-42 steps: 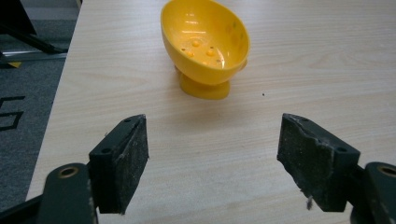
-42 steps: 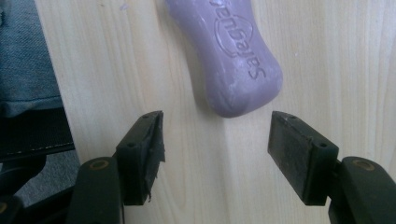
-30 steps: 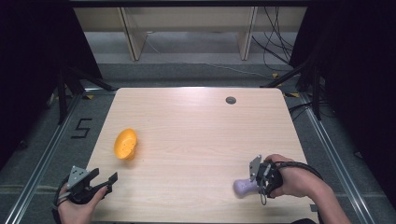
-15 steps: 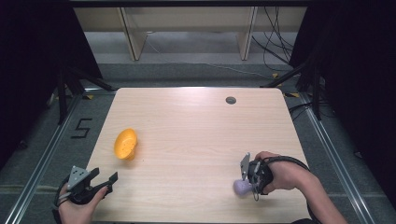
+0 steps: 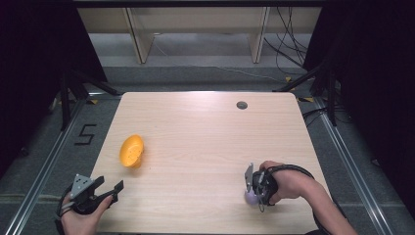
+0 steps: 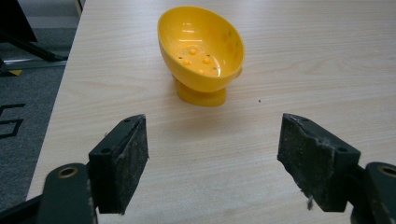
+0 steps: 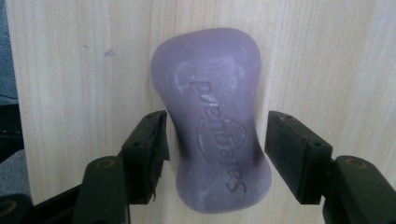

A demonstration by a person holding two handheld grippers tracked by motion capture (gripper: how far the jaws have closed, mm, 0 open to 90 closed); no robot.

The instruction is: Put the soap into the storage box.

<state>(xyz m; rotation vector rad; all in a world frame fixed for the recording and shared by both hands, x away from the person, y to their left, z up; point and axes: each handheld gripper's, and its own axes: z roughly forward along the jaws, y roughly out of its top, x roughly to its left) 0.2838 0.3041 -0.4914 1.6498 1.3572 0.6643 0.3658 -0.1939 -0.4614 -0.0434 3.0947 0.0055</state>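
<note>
One pale wooden table (image 5: 205, 147) carries two loose things: a single purple, waisted bar of soap (image 7: 212, 116) and a single yellow plastic soap dish (image 6: 201, 49). The soap lies flat on the wood near the table's front right edge, where the high view shows it as a pale lilac lump (image 5: 251, 197) under the right gripper (image 5: 254, 188). In the right gripper view the bar sits lengthwise between the two black jaws, at its narrow waist; the left pad is at or almost at the soap's side, while a clear strip of wood shows between the right pad and the bar, so the soap is straddled but not yet clamped. These jaws have just been closing in on it. Raised lettering runs along the bar's top face, seen upside down, and reads "Safeguard" around a shield-shaped emblem. The dish (image 5: 131, 151) stands well apart from the soap, toward the table's left side, tipped on its small foot so that its hollow, dotted with several little raised bumps, faces the left gripper (image 6: 212, 158). That gripper, held at the front left corner (image 5: 108, 191), has its jaws spread wide with nothing but bare wood between them. One dark round grommet (image 5: 242, 105) sits near the table's far edge, and a black "5" (image 5: 85, 134) is marked on the grey floor to the left.
</note>
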